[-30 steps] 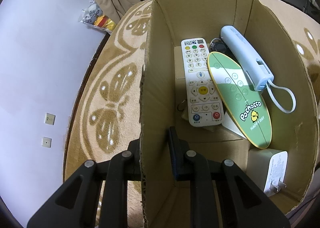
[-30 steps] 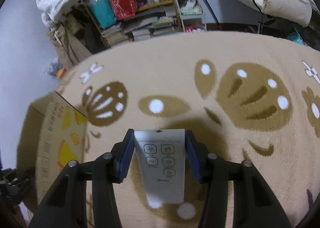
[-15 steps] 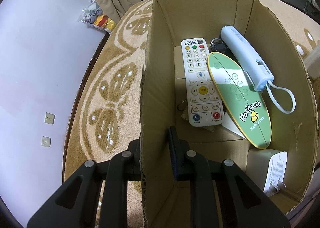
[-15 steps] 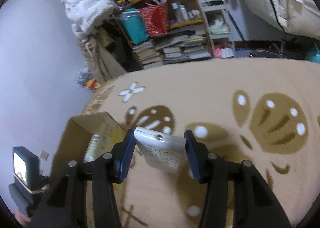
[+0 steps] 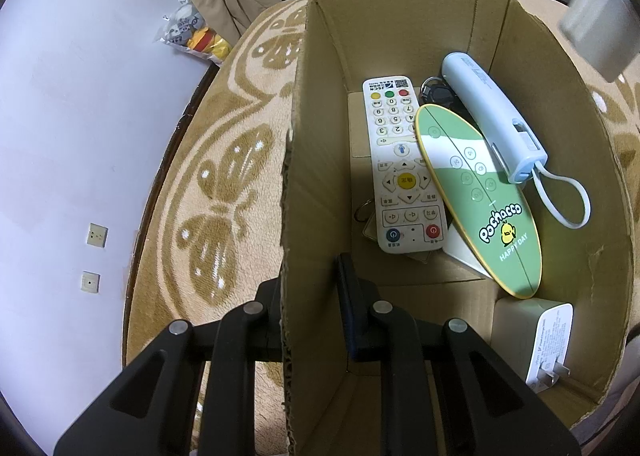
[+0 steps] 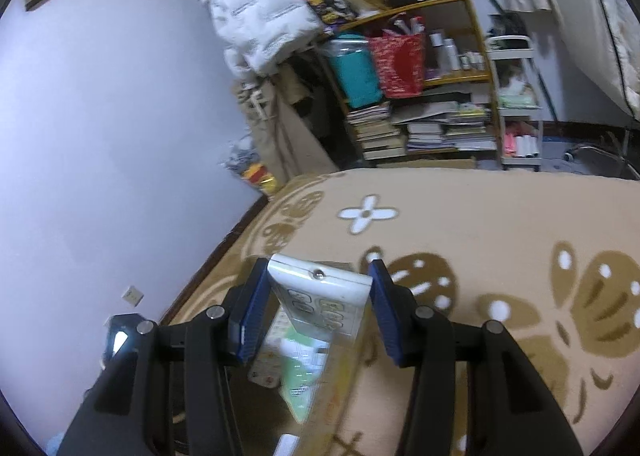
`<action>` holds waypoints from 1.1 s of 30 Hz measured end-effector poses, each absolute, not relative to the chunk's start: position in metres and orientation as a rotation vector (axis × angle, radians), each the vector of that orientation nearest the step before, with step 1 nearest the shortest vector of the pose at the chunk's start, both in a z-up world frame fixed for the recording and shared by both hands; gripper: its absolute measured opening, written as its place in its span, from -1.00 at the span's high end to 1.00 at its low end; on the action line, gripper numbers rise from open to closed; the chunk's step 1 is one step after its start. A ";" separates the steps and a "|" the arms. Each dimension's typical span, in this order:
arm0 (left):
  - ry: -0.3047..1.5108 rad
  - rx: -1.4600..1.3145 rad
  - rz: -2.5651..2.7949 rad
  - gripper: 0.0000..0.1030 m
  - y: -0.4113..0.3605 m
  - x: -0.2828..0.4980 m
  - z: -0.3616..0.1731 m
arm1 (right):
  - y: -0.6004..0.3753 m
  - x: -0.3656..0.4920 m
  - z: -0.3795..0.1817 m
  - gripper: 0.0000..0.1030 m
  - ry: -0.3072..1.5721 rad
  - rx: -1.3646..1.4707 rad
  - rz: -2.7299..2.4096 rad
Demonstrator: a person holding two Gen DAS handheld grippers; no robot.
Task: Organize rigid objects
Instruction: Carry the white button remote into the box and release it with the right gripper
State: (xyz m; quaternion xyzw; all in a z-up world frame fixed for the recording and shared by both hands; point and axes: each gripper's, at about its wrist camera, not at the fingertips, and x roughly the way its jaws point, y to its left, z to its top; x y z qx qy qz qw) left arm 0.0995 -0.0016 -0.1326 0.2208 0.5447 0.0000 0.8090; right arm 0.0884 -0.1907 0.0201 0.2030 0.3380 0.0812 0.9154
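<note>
Between the blue pads of the right gripper sits a small white remote, clamped by its two long edges and tilted so that its button face looks back toward the camera. It is off the carpet and appears to hang over the open cardboard box, whose contents show blurred just beneath it in the right wrist view. In the left wrist view a grey-white blur at the upper right corner, above the far wall of the box, is probably this same remote arriving.

The left gripper straddles the near left wall of the box, one finger outside and one inside. Its jaws look closed onto the cardboard, steadying the box.

Already lying in the box are a long white TV remote, a green oval card printed with a cartoon and leaning partly over it, a pale blue handheld device with a cord loop, a dark bunch that looks like keys and a white plug adapter in the near corner.

So the sorting looks well advanced: several things are stowed and one more is on its way in. What remains, as far as I can judge, is to lower and let go of the small remote. The patterned carpet in sight holds no other loose items, though much of it is out of view.
</note>
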 end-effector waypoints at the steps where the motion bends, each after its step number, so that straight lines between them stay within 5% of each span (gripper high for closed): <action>1: 1.165 0.471 0.000 0.64 -0.001 0.100 -0.133 | -0.186 0.090 0.019 -0.03 0.700 0.418 0.181; 19: 1.172 0.453 -0.007 0.64 0.005 0.102 -0.133 | -0.147 0.112 -0.052 -0.03 0.933 0.485 0.274; 33: 1.175 0.441 -0.012 0.63 0.007 0.102 -0.135 | -0.126 0.126 -0.059 -0.05 0.931 0.387 0.259</action>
